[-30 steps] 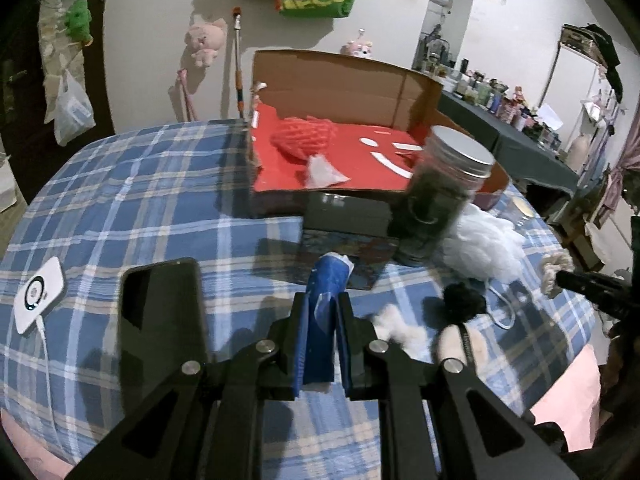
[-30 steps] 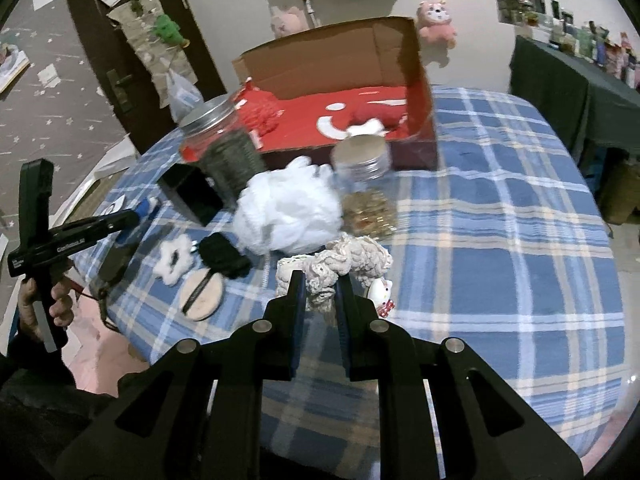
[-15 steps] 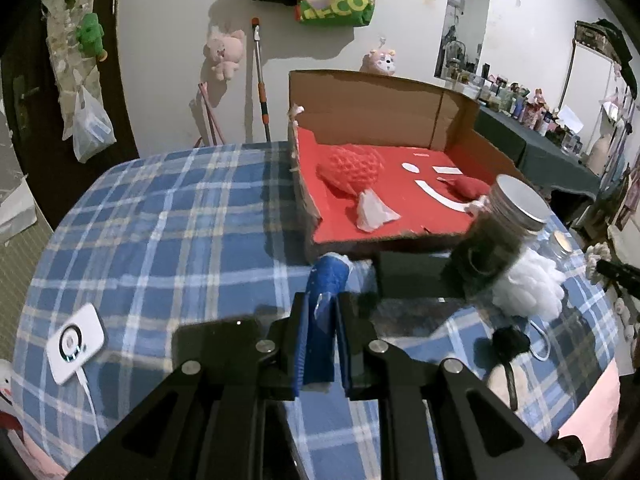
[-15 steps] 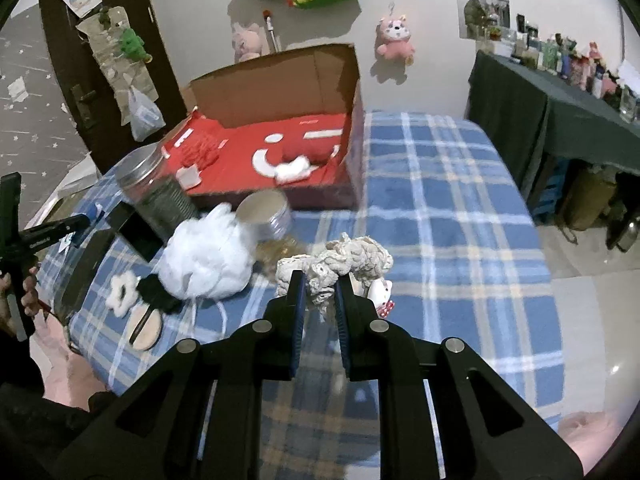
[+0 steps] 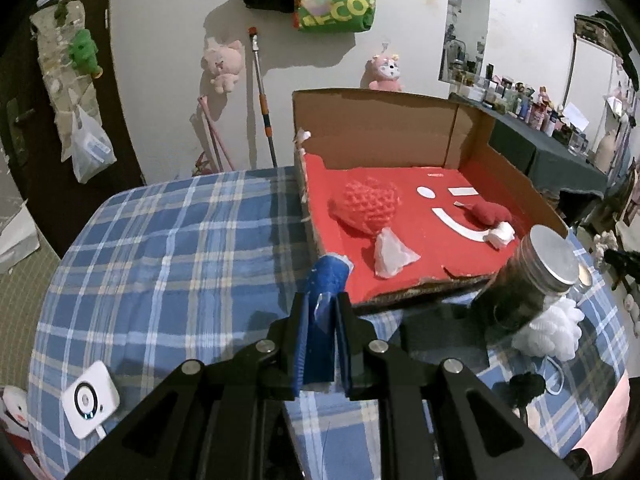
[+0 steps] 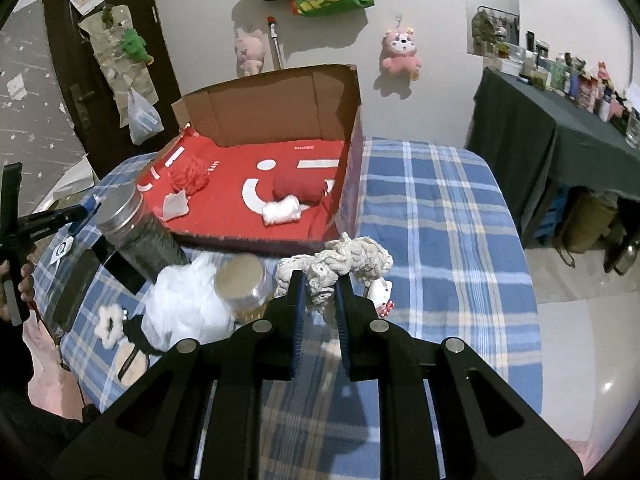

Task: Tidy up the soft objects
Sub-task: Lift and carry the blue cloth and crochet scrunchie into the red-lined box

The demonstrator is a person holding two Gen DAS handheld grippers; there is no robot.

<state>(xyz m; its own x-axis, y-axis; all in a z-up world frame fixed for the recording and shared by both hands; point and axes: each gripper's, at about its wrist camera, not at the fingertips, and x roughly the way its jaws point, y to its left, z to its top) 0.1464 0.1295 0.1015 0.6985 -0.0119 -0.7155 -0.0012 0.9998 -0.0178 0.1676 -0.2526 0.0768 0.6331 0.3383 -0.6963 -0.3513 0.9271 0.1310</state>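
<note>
Partly hidden blue roll (image 5: 322,312), black block (image 5: 442,330) behind jar (image 5: 528,280).

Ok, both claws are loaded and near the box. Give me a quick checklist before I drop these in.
1. Left claw shut on blue roll: ok.
2. Right claw shut on cream rope toy: ok.
3. Box open, near side low: ok.
4. Free red floor beside heart and red plush: ok.
5. Jar stands at the box's front edge, near the left claw's path: not ok.
6. Small figure dangling from the rope toy, may snag: cannot tell.
</note>
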